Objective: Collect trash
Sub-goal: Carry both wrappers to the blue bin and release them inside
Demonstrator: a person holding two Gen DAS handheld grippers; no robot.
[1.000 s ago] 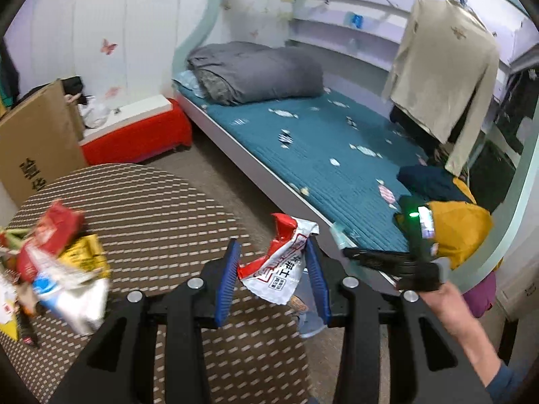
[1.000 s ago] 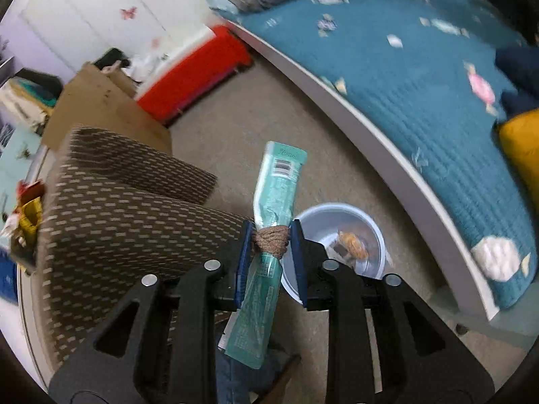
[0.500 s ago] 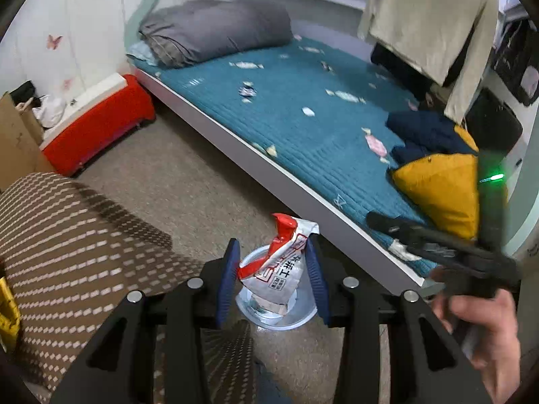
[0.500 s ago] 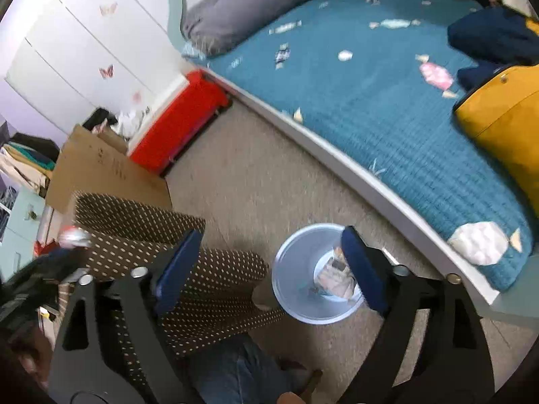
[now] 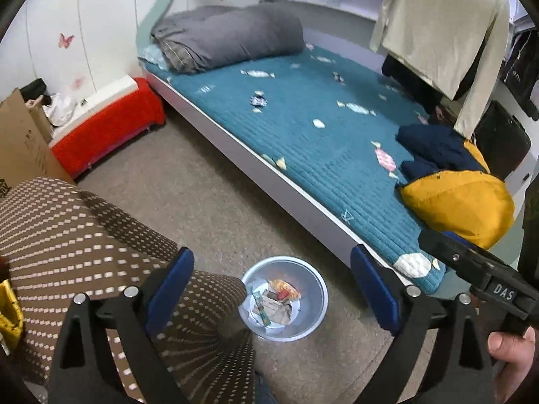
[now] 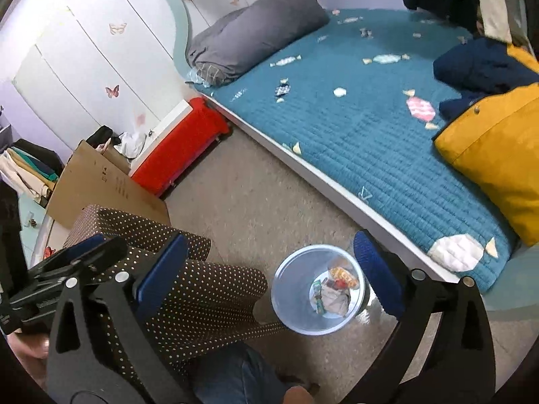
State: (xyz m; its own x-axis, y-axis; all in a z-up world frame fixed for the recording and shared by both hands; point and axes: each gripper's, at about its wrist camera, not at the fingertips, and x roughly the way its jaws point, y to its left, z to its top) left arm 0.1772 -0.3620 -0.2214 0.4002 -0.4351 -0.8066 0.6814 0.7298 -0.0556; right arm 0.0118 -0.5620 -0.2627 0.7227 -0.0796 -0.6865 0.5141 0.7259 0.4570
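Note:
A pale blue trash bin stands on the floor between the table and the bed, with several wrappers inside. My left gripper is open and empty, held above the bin. My right gripper is open and empty too, also above the bin, whose wrappers show between its fingers. The right gripper's body shows at the right of the left wrist view, and the left gripper at the left of the right wrist view.
A table with a brown dotted cloth is at the left, a yellow wrapper at its edge. A bed with a teal cover lies behind, with a yellow cushion. A red box and cardboard stand by the wall.
Both grippers have opened. The red and white wrapper left the left gripper and the teal wrapper left the right gripper; both now lie in the bin. The left gripper swung from the table to above the bin.

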